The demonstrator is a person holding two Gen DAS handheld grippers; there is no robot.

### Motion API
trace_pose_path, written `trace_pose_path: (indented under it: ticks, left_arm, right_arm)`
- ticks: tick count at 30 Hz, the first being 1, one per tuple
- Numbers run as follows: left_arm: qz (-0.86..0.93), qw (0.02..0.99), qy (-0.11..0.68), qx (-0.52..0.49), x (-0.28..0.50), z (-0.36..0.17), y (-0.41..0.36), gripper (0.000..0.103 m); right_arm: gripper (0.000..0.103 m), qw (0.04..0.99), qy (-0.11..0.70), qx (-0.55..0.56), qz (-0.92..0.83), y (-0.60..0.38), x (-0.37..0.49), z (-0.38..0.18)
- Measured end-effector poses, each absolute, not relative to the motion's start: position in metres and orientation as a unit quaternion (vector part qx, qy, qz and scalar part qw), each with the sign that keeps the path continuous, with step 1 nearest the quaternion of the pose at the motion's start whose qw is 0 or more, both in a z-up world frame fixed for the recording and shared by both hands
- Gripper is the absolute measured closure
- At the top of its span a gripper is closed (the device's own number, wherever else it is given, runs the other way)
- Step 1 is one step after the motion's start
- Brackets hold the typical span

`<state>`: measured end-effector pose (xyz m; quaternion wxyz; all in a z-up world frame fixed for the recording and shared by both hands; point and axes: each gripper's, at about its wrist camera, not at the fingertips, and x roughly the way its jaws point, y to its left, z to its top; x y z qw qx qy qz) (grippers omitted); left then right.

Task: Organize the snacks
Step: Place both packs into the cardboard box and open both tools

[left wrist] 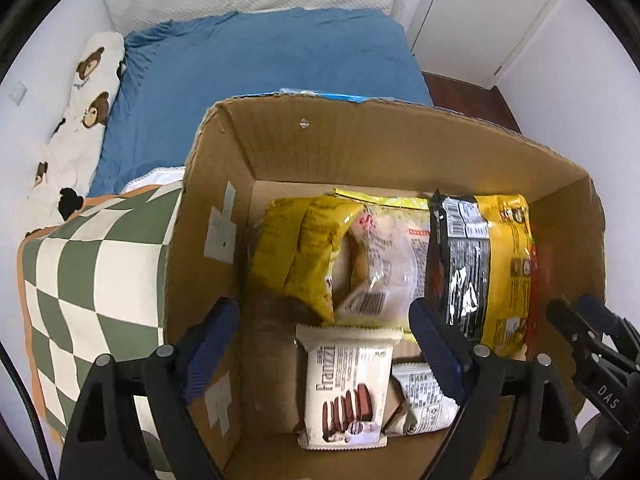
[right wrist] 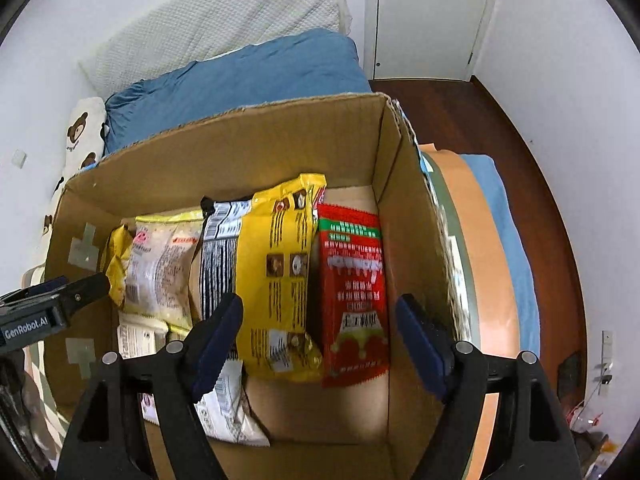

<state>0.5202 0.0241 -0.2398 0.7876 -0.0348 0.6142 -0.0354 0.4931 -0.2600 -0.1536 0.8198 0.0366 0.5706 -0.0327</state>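
A cardboard box (left wrist: 360, 144) stands on the bed and holds snack packs. In the left wrist view I see a yellow bag (left wrist: 296, 252), a clear bread pack (left wrist: 384, 264), a black-and-yellow bag (left wrist: 480, 264) and a white wafer pack (left wrist: 348, 388). My left gripper (left wrist: 324, 344) is open and empty above the wafer pack. In the right wrist view the box (right wrist: 248, 148) also holds a red packet (right wrist: 352, 292) beside the black-and-yellow bag (right wrist: 272, 280). My right gripper (right wrist: 320, 340) is open and empty above these two.
A green-and-white checked cloth (left wrist: 96, 280) lies left of the box. A blue pillow (left wrist: 272, 56) and a bear-print pillow (left wrist: 88, 92) lie behind it. The right gripper's tip (left wrist: 588, 340) shows at the box's right wall. Wooden floor (right wrist: 480, 128) and a white door (right wrist: 428, 16) lie beyond the bed.
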Motion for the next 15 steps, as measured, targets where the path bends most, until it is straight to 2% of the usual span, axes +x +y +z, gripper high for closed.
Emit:
trace_pose_path:
  ticks: [3, 5, 6, 15]
  left_arm:
    - [-0.035, 0.796, 0.603, -0.033, 0.509, -0.230, 0.023, 0.015]
    - [-0.033, 0.806, 0.591, -0.030, 0.501, -0.221, 0.021, 0.015]
    - [-0.034, 0.811, 0.583, -0.028, 0.496, -0.215, 0.021, 0.015]
    - [-0.037, 0.852, 0.522, -0.022, 0.443, -0.167, 0.019, 0.015]
  right_arm:
    - [0.022, 0.818, 0.573, 0.035, -0.031, -0.259, 0.485, -0.151]
    - [0.011, 0.820, 0.571, 0.036, -0.029, -0.258, 0.479, -0.148]
    - [0.010, 0.821, 0.570, 0.036, -0.027, -0.257, 0.476, -0.145]
    - [0.009, 0.846, 0.533, 0.023, -0.009, -0.240, 0.434, -0.106]
